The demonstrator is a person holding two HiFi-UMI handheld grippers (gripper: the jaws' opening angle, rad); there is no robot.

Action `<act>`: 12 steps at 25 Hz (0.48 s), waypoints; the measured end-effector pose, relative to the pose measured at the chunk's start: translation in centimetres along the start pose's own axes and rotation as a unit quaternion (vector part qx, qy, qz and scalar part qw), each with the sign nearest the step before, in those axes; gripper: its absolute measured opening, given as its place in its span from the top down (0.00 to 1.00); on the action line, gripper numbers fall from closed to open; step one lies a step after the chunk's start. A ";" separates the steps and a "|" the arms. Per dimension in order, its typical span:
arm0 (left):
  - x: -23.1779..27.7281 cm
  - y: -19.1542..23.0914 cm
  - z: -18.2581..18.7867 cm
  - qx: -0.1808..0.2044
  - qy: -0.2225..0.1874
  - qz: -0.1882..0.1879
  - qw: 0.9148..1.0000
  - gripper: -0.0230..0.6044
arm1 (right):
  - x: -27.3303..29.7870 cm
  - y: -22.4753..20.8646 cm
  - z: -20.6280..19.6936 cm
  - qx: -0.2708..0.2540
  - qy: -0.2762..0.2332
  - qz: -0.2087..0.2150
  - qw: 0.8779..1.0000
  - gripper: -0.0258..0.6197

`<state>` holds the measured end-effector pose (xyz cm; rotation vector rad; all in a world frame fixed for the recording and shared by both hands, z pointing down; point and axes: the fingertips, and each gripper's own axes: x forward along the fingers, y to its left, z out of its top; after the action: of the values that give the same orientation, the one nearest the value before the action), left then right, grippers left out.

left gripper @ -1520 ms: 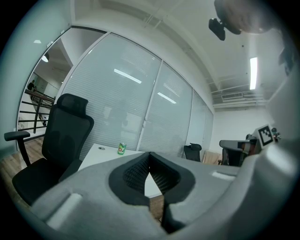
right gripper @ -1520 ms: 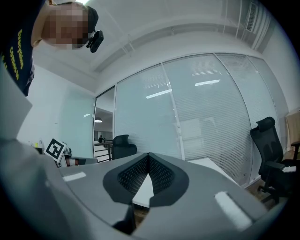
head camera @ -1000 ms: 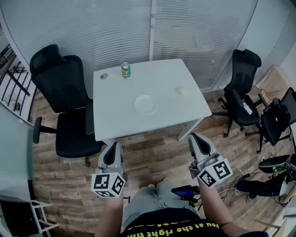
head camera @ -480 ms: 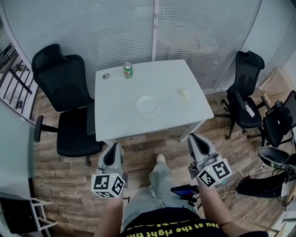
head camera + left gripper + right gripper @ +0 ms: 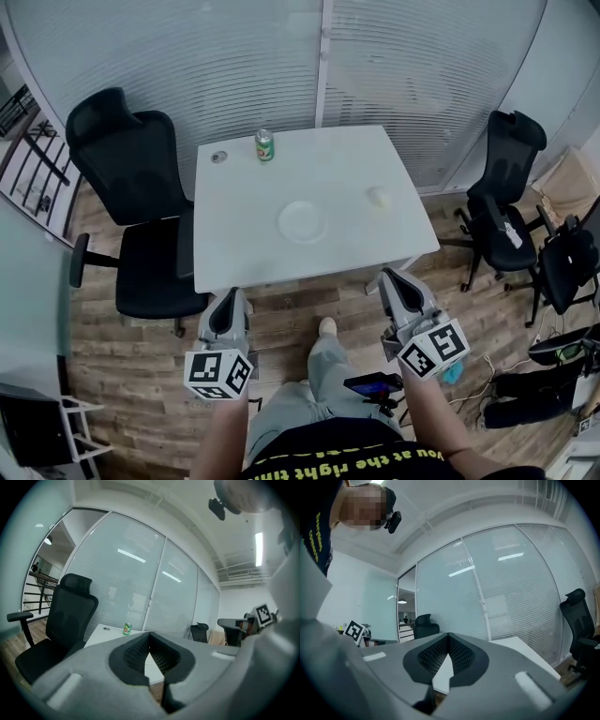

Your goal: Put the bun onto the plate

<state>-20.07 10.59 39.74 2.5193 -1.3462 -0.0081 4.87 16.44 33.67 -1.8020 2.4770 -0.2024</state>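
Observation:
In the head view a pale bun [image 5: 379, 197] lies near the right edge of the white table [image 5: 244, 253]. A white plate [image 5: 302, 221] sits empty in the middle of it. Both grippers hang in front of the table's near edge, above the wooden floor and well short of bun and plate. My left gripper [image 5: 231, 296] is shut with nothing in it, its tips meeting in the left gripper view [image 5: 149, 633]. My right gripper [image 5: 393, 279] is also shut and empty, as its own view shows [image 5: 448, 634]. It points at the table's near right corner.
A green can [image 5: 265, 145] and a small round object [image 5: 218, 157] stand at the table's far edge. A black office chair [image 5: 136, 202] stands left of the table, and more chairs [image 5: 511, 187] stand to the right. Glass walls with blinds lie behind. My leg and foot [image 5: 325, 328] show between the grippers.
The table has drifted slightly nearer and rightward in the head view as I step towards it; a foot has come forward. Both grippers stay shut.

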 end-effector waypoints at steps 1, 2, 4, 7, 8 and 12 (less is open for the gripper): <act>0.4 0.0 0.1 0.000 0.000 0.002 1.000 0.96 | 0.4 -0.4 0.0 0.000 0.002 0.001 1.000 0.95; 0.8 0.0 0.1 0.000 0.000 0.003 1.000 0.96 | 0.8 -0.8 0.0 0.001 0.004 0.002 1.000 0.95; 1.6 0.2 0.3 0.001 -0.001 0.008 1.000 0.96 | 1.8 -1.6 0.2 0.003 0.004 0.006 1.000 0.95; 2.9 0.7 0.7 0.002 -0.003 0.020 1.000 0.96 | 3.5 -2.6 0.4 0.005 0.003 0.018 1.000 0.95; 3.3 0.8 0.9 0.003 -0.003 0.023 1.000 0.96 | 4.1 -3.0 0.5 0.006 0.003 0.021 1.000 0.95; 5.2 1.3 1.6 0.004 -0.005 0.034 0.999 0.96 | 6.4 -4.4 1.2 0.009 0.000 0.034 0.999 0.95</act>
<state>-18.41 5.31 39.18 2.4821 -1.4382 -0.0005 7.20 8.99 33.28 -1.7089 2.5224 -0.2181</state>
